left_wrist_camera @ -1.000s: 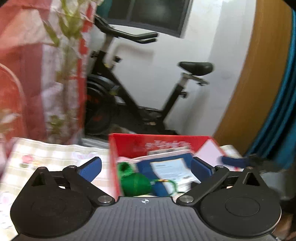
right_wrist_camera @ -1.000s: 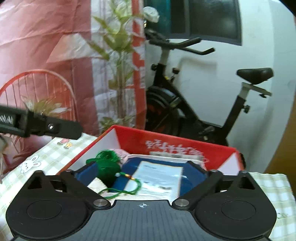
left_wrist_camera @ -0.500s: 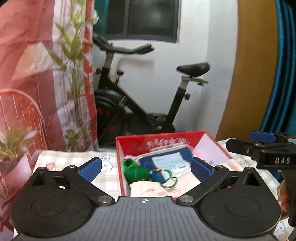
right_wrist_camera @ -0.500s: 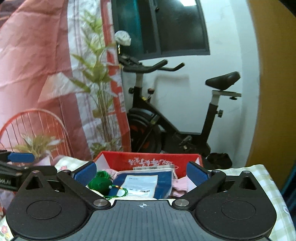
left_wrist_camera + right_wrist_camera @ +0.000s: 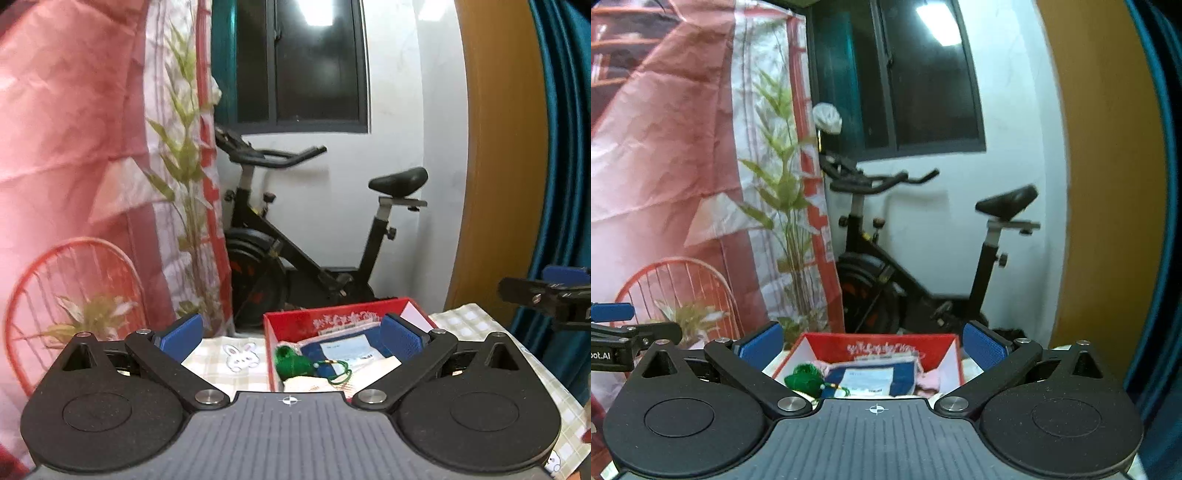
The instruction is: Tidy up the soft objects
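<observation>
both tongs released, blue pads spread wide, nothing between them. left tongs (image 5: 291,334) and right tongs (image 5: 871,345) are raised above the worktop (image 5: 465,314), both aimed at the red box (image 5: 295,321).

contents of box, as far as visible:
- green yarn ball (image 5: 291,363) at the left side of the box, resting on a cream fabric piece (image 5: 310,384). a green cord loop (image 5: 341,374) with a small bead runs off it toward the middle.
- blue packet (image 5: 871,376) with a white label, lying flat across the middle.
- pink cloth (image 5: 929,380) at the right side, partly under the packet.

all soft goods appear to be inside the box; none seen loose on the checked cloth of the worktop, though the tongs bodies hide the near part.

handling judgement:
- yarn ball: light, squashy, not fragile. it will give under the pads, so close across its widest part. avoid taking the cord alone; it would likely slip or drag the ball behind it.
- blue packet: light, looks glossy, probably slippery, flexes. pinch a free edge rather than the flat face.
- pink cloth and cream fabric: limp, will drape and may snag on neighbours. pinch a raised fold and lift straight up.
- box: thin card, light; may shift if contents are pulled sideways.
</observation>
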Tool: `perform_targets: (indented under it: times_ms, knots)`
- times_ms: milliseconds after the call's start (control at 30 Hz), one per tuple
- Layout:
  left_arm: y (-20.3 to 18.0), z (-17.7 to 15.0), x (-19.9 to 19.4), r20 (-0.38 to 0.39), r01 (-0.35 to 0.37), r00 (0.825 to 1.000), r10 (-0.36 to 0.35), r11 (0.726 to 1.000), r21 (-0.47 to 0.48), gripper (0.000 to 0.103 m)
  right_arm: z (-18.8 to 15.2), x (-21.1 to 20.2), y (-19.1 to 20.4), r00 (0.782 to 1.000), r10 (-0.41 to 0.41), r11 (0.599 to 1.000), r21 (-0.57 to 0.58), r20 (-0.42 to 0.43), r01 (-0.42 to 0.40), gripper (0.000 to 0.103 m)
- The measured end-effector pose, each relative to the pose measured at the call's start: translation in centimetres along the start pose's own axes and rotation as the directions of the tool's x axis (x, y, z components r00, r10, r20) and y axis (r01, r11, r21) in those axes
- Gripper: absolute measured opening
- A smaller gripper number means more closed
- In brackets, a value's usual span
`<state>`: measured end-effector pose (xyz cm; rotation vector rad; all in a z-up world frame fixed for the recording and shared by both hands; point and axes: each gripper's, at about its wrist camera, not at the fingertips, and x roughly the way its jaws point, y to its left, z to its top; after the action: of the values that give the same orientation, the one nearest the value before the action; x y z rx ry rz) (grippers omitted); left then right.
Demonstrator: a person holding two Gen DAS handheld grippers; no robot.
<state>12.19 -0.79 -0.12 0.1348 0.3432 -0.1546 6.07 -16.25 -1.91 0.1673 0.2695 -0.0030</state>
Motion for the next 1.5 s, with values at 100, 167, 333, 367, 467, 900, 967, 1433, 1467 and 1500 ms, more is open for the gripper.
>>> perform_targets:
  times_ms: [100,167,333,367,467,900,967,1433,1467,1500]
  knots:
    - [-0.4,0.6,-3.1,0.029,-0.013,1.0,0.013,1.0,0.001,0.103,0.9,-2.8,0.1,1.0,-0.004,1.0,0.001,0.012,0.004,0.103]
    - [-0.7,1.0,-5.0,0.044,-0.005,0.999,0.005,1.0,-0.005,0.103,1.4,-4.8,0.4,1.0,-0.009,1.0,-0.004,0.025,0.009,0.103]
    - [-0.8,1.6,-9.3,0.076,0.004,0.997,-0.001,0.999,-0.041,0.103,2.4,-9.3,1.0,0.998,-0.032,0.999,-0.001,0.061,0.032,0.103]
    - [-0.8,1.6,-10.0,0.085,0.0,0.996,0.003,0.999,-0.045,0.103,2.5,-10.1,1.0,0.997,-0.031,1.0,0.005,0.067,0.031,0.103]
    - [-1.1,1.6,-11.7,0.109,-0.015,0.994,0.02,0.999,-0.044,0.103,2.6,-12.1,1.1,0.996,-0.041,0.999,0.011,0.082,0.041,0.103]
    - [-1.7,1.6,-12.5,0.125,-0.021,0.992,0.028,0.998,-0.059,0.103,2.6,-14.7,1.4,0.992,-0.067,0.997,-0.028,0.106,0.07,0.103]
    - [-1.8,1.5,-12.4,0.119,-0.025,0.992,0.032,0.998,-0.057,0.103,2.5,-14.7,1.3,0.992,-0.067,0.997,-0.028,0.103,0.07,0.103]
    - [-1.7,1.0,-12.3,0.088,-0.034,0.995,0.039,0.997,-0.063,0.103,2.4,-13.9,1.6,0.993,-0.079,0.996,-0.043,0.086,0.083,0.103]
    - [-1.7,1.0,-12.3,0.087,-0.034,0.995,0.039,0.997,-0.063,0.103,2.4,-13.9,1.5,0.993,-0.079,0.996,-0.042,0.084,0.083,0.103]
    - [-1.7,0.9,-12.3,0.085,-0.033,0.996,0.038,0.997,-0.063,0.103,2.4,-13.9,1.5,0.993,-0.079,0.996,-0.04,0.084,0.083,0.103]
